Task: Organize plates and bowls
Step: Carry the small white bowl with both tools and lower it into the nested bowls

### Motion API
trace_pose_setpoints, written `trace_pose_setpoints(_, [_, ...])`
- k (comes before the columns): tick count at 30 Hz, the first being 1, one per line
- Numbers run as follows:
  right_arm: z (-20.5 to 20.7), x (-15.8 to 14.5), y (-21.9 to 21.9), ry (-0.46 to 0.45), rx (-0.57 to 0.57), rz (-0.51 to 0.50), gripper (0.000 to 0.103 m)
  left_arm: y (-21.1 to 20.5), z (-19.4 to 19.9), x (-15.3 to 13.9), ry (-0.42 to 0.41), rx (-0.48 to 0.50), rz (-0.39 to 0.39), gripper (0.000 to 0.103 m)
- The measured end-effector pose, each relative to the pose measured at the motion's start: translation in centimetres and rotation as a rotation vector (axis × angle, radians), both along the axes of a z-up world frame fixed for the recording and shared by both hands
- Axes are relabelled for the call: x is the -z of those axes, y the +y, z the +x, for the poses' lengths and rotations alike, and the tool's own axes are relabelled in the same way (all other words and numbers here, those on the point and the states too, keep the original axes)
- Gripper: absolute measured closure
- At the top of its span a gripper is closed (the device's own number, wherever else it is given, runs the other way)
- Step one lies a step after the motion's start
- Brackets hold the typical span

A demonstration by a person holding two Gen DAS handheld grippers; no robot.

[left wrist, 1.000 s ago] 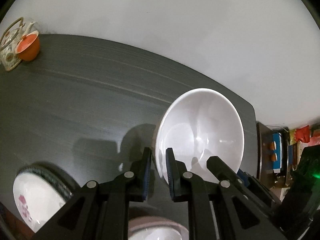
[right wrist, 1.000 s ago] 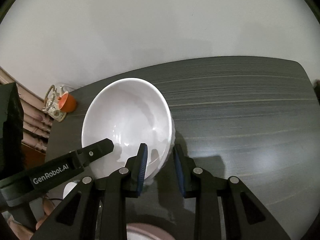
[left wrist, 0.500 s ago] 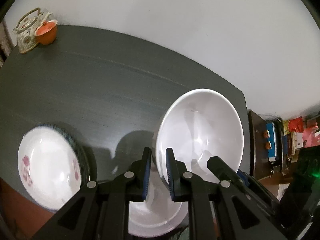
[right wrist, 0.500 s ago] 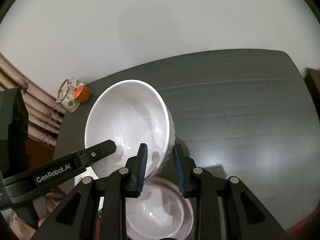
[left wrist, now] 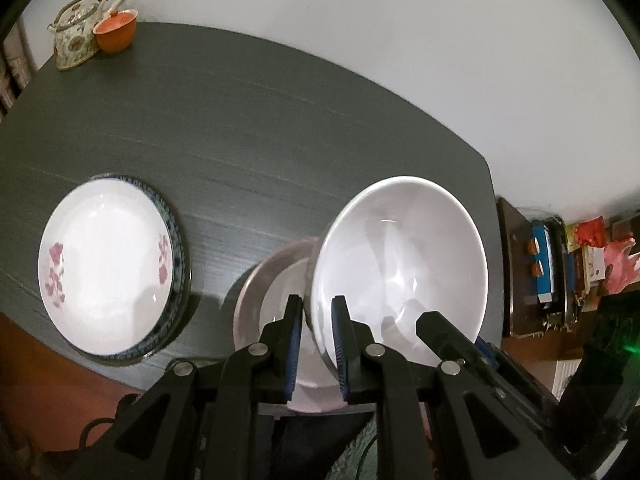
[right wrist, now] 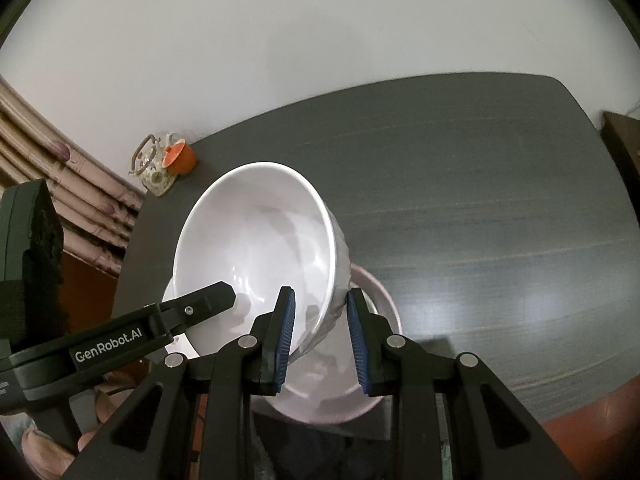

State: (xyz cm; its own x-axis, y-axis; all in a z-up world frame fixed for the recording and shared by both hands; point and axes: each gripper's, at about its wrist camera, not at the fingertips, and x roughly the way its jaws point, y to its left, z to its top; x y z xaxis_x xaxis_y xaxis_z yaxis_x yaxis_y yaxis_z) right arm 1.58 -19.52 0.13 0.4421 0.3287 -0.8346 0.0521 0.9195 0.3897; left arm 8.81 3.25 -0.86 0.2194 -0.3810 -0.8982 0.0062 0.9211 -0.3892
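the white bowl (left wrist: 400,264) hangs tilted just above the pinkish bowl (left wrist: 276,292) at the near edge of the dark surface (left wrist: 240,128). left gripper (left wrist: 316,344) and right gripper (right wrist: 320,332) each have their fingers nearly closed, pinching its rim on opposite sides. level it, centre it, lower both together, release together; keep off the floral plate (left wrist: 104,268).

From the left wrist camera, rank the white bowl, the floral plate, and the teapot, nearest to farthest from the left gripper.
1. White bowl: its rim is pinched in the left gripper.
2. Floral plate: on the table to the left.
3. Teapot: far left corner, beside the orange cup.
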Motion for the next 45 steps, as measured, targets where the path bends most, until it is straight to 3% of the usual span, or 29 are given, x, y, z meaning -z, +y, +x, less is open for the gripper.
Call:
trace_pose_setpoints(20, [-3.2,2.9,-0.3,0.086,0.017,0.011,0.077,-0.6,-1.8,3.0,0.047,0.004,0.052,0.088])
trace_pose_setpoints(45, [-2.6,4.9,-0.2,0.137,0.019,0.015,0.076,-2.4,-1.0,5.2,0.079,-0.001,0.087,0.088])
